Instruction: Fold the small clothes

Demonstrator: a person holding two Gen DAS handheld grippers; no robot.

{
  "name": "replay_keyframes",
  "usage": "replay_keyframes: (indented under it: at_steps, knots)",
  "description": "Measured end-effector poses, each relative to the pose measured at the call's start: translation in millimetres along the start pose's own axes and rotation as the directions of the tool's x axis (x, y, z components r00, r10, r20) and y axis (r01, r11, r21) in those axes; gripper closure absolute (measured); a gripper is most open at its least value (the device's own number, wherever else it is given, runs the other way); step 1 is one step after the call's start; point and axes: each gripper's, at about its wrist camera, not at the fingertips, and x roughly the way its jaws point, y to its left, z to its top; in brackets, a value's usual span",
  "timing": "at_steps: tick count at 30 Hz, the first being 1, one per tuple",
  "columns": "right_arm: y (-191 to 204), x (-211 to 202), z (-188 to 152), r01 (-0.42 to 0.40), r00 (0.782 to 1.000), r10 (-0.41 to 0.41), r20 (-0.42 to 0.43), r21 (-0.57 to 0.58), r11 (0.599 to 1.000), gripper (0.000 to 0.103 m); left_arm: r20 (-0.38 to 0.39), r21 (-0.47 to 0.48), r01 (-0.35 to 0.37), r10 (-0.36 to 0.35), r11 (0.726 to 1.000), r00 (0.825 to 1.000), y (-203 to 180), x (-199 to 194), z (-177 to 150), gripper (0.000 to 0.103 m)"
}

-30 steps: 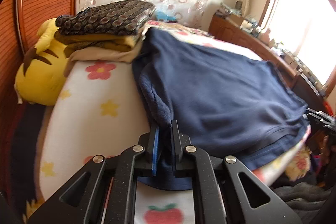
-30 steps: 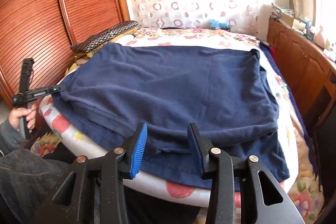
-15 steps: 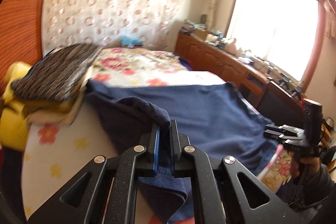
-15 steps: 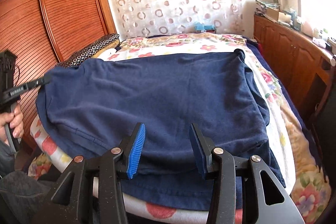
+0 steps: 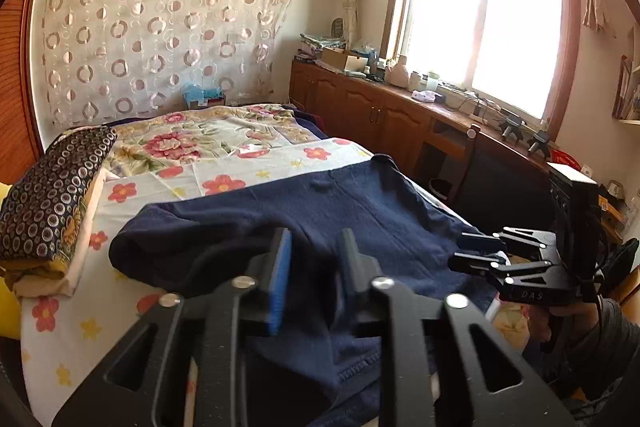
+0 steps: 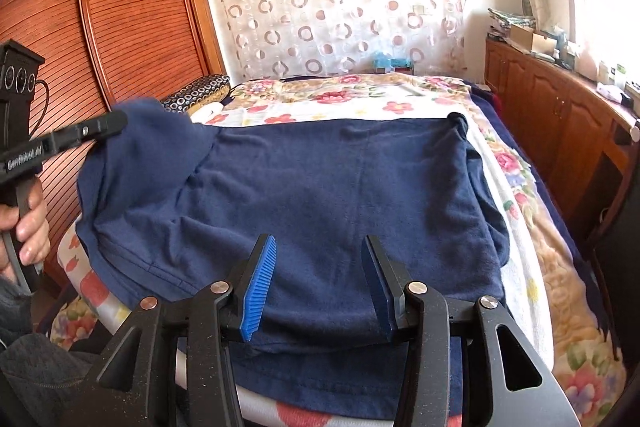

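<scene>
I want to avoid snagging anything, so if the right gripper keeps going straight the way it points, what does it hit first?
Probably the navy garment. The right gripper stands open just over its near edge, angled down at the cloth spread on the bed, with nothing else in between. Depth is hard to judge in this fisheye view.

The bed [image 6: 516, 167] wears a flowered sheet. A navy garment [image 6: 340, 195] lies spread across its near half, its left corner lifted off the sheet. A folded pile with a ring-patterned top [image 5: 52, 195] sits at the far left edge.
</scene>
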Motion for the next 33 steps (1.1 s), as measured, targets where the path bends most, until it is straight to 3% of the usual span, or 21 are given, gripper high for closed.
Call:
replay_keyframes:
  at_steps: [1,6,7,9,17,21,33]
  knots:
    - [-1.0,1.9,2.4,-0.003,1.000,0.003,-0.002,-0.002,1.000,0.056,-0.004,-0.005,0.001,-0.001,1.000,1.000,1.6,-0.7,-1.4,0.063]
    - [6.9,13.5,9.3,-0.018,1.000,0.018,-0.010,-0.017,1.000,0.056,-0.015,-0.008,-0.043,0.042,0.999,0.999,8.7,-4.0,-12.2,0.060]
    - [9.5,16.5,11.5,-0.024,1.000,0.023,-0.012,-0.022,0.999,0.056,-0.019,-0.007,-0.055,0.054,0.998,0.998,12.0,-5.6,-15.6,0.043]
    - [15.6,23.0,15.4,-0.036,0.999,0.036,-0.016,-0.032,0.999,0.056,-0.013,-0.020,-0.071,0.071,0.997,0.997,20.0,-9.8,-22.3,0.023]
    - [51.3,55.2,30.3,-0.121,0.992,0.118,-0.038,-0.104,0.987,0.055,-0.043,-0.080,-0.161,0.158,0.984,0.986,53.7,-17.4,-44.1,0.023]
    - [72.9,75.8,38.5,-0.178,0.983,0.171,-0.059,-0.146,0.973,0.047,-0.049,-0.111,-0.208,0.204,0.972,0.978,68.7,-24.5,-51.9,0.023]
    - [87.4,147.9,43.6,-0.179,0.971,0.146,-0.187,-0.175,0.968,0.046,-0.053,-0.146,-0.250,0.244,0.957,0.968,84.6,-30.0,-63.1,0.023]
